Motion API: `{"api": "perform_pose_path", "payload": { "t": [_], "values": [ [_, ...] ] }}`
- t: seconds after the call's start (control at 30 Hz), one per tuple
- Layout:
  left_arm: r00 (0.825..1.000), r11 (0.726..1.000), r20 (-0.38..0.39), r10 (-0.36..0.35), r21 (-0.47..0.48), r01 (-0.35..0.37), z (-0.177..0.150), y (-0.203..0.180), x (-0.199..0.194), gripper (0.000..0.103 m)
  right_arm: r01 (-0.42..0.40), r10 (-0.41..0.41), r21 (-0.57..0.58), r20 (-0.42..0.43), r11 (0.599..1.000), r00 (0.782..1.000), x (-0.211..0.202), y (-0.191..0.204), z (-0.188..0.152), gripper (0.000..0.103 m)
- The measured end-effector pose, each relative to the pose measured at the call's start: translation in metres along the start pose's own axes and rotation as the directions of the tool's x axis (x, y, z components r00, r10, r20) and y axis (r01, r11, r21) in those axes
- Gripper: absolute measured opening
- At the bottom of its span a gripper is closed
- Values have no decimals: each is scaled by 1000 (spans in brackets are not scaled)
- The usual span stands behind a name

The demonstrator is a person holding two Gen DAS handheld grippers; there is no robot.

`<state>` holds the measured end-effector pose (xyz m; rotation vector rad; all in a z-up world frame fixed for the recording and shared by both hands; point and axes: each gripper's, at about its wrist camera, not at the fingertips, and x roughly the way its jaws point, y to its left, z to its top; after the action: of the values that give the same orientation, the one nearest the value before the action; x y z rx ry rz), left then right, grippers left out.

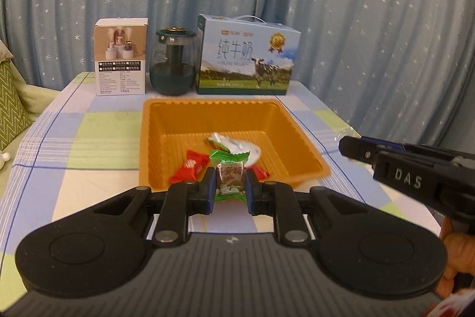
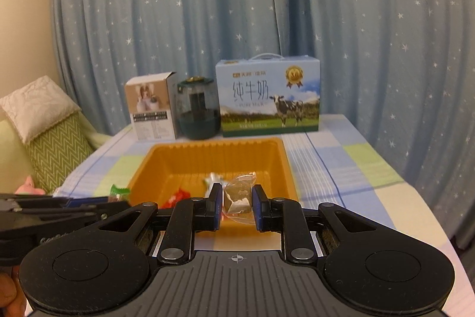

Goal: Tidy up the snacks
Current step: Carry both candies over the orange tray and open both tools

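An orange plastic tray (image 1: 213,115) sits mid-table and holds a red candy (image 1: 190,168), a second red one at the right, and a white-green packet (image 1: 237,146). My left gripper (image 1: 230,181) is shut on a green-wrapped candy (image 1: 229,168), held just before the tray's near rim. In the right wrist view my right gripper (image 2: 237,202) is shut on a clear-wrapped candy (image 2: 239,192) over the near edge of the same tray (image 2: 207,156). The right gripper's black fingers (image 1: 386,156) show at the right of the left wrist view; the left gripper (image 2: 117,198) shows at the left here.
Behind the tray stand a small white product box (image 1: 121,55), a dark glass jar (image 1: 172,63) and a blue milk carton with a cow (image 1: 248,55). The checked tablecloth (image 1: 89,144) covers the table. A blue starred curtain hangs behind; green cushions (image 2: 56,150) lie left.
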<state>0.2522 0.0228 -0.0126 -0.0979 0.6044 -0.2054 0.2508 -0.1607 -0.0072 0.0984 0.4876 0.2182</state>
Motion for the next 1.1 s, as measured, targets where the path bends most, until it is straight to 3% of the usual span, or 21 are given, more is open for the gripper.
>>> {"api": "perform_pose_path", "payload": {
  "t": [0.43,1.1],
  "values": [
    [999,999,-51,14,-40,-16,26,28,62,18,-8,13,72,-69,997,998,83,-12,11,21],
    [997,996,-78,0,-88,-7,28,50,100,18,-26,38,101,-116,995,993,123,-5,7,21]
  ]
}}
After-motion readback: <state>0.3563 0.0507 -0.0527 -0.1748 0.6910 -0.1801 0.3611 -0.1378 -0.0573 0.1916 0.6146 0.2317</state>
